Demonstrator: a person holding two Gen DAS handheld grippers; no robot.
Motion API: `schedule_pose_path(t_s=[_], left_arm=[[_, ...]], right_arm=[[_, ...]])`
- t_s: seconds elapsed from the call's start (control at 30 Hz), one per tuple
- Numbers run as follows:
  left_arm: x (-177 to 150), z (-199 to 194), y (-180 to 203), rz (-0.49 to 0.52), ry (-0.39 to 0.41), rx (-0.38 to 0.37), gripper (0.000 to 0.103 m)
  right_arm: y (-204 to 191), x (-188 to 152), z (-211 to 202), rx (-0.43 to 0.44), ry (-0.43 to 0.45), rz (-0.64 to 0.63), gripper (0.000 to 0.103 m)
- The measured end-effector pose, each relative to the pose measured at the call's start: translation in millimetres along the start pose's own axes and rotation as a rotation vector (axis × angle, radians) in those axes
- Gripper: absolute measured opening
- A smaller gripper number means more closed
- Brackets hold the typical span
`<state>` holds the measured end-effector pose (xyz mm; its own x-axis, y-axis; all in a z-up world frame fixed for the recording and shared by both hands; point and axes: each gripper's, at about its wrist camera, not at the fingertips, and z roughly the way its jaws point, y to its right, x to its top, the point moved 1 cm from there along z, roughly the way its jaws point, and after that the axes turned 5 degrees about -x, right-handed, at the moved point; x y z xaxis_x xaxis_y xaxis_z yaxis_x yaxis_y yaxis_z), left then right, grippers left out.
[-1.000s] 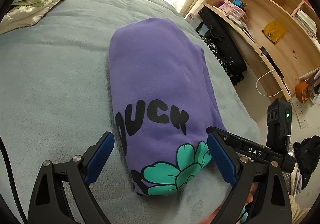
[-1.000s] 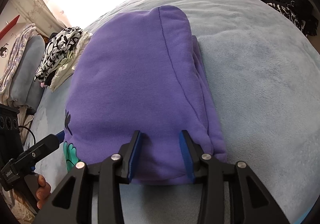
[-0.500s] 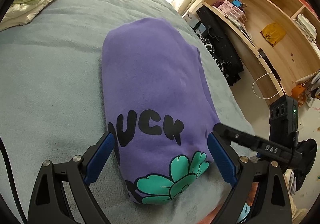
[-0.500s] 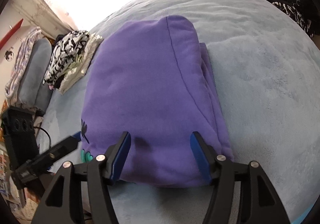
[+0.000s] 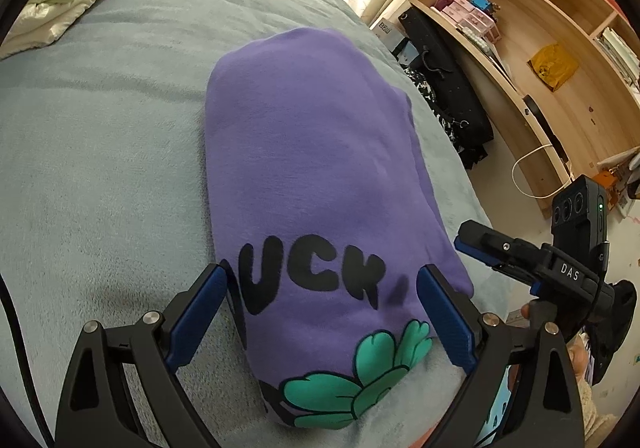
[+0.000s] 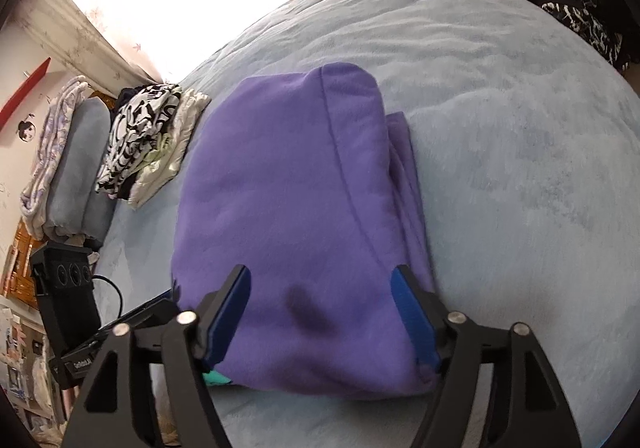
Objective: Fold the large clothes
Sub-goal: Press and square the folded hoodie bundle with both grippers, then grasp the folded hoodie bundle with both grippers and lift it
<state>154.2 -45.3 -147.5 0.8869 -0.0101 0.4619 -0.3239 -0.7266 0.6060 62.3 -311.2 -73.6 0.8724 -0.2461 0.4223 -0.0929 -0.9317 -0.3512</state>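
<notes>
The left claw (image 5: 322,302) hangs spread wide over the printed near end of a folded purple sweatshirt (image 5: 316,176), gripping nothing. The right claw (image 6: 320,308) is likewise apart, its 2 blue pads (image 6: 230,314) flanking the sweatshirt's plain end. The sweatshirt lies on a grey-blue bed (image 6: 520,152). Farther off, a stack of folded clothes (image 6: 148,140) sits near the bed's edge.

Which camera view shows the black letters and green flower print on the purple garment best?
The left wrist view: the print faces the camera on the folded purple garment. The right wrist view shows only a teal sliver at the near edge.
</notes>
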Motion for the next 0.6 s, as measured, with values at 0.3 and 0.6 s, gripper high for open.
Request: schedule_pose_path(t_s=[0.3,0.6], left_arm=[[5.4,17.5,-4.8,-0.034,-0.018,-0.001,0.097],[13.5,30.0,-0.1,-0.051,-0.023,0.008,0.101]], right_arm=[[20.5,19.8,22.1,-0.03,-0.061,-0.018,0.086],[27.6,19.8,51.6,0.041,-0.147,-0.024,0.087]])
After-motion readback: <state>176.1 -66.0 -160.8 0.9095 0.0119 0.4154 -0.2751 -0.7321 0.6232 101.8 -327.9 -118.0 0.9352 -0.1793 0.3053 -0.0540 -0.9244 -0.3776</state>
